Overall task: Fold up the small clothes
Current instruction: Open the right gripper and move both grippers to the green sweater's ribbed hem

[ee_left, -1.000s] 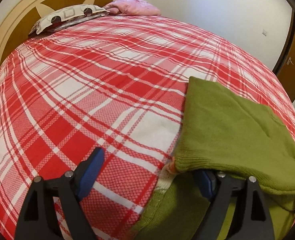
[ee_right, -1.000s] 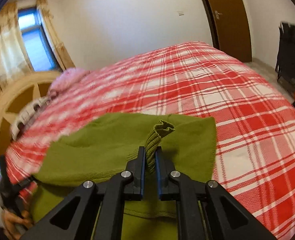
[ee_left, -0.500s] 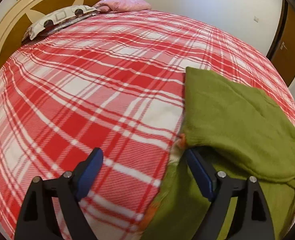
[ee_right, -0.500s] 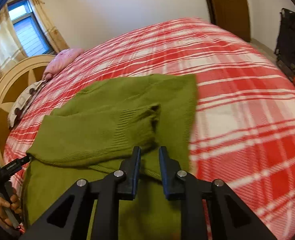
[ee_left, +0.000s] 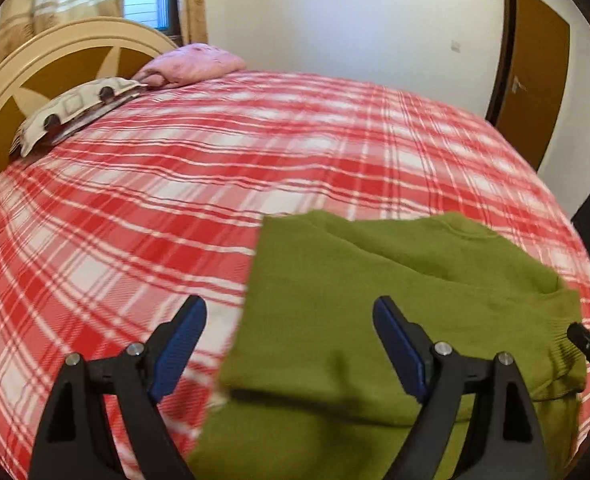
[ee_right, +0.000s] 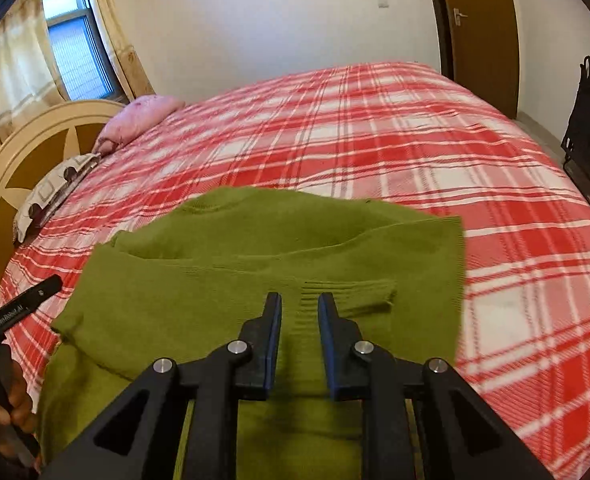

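Sweater: green sweater (ee_right: 255,280) lies on the near part of the plaid bed (ee_right: 375,140), both sleeves folded across its body.
Left tongs (ee_left: 287,340): wide open, holding nothing, above the sweater's left edge.
Right tongs (ee_right: 299,320): just opened slightly, cuff (ee_right: 347,296) lying free beyond the tips.
Next fold: probably bottom hem to collar; grip both hem corners evenly and lay flat.
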{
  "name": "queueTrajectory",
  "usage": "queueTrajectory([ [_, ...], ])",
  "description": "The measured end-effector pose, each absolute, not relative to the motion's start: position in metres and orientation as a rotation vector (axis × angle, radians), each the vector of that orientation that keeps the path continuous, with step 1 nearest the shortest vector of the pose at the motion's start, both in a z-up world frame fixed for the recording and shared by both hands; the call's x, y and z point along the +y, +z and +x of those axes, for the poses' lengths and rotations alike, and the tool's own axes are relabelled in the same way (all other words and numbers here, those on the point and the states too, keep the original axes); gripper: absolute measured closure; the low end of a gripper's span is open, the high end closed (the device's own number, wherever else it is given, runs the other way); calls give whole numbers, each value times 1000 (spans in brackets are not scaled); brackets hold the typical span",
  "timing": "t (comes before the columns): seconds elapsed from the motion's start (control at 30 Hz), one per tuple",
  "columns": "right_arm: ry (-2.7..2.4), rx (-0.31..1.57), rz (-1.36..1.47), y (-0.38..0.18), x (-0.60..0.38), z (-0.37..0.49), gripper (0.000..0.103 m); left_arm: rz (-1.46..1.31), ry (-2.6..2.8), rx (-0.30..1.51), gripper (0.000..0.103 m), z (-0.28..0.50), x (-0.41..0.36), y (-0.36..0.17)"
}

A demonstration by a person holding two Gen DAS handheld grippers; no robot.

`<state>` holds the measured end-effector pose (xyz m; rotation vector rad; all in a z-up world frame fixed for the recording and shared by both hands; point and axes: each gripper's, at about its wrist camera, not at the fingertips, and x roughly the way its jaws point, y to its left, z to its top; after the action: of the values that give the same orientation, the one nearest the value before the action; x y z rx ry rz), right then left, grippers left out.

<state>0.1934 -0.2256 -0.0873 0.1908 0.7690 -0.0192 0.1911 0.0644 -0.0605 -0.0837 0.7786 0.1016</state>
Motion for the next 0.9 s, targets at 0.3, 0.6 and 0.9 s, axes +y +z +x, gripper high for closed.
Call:
queueTrajectory([
  [0.3, -49, 786, 264, -112, -247, 204, 83, -42, 151, 885, 10, 207, 57, -102],
  [0.6, -60, 786, 249, -112, -246, 209, 83, -61, 171, 880, 0, 206, 62, -107],
  [0.9, -130, 816, 94, -104, -222, 188, 83, -84, 128, 924, 0, 205, 69, -110],
])
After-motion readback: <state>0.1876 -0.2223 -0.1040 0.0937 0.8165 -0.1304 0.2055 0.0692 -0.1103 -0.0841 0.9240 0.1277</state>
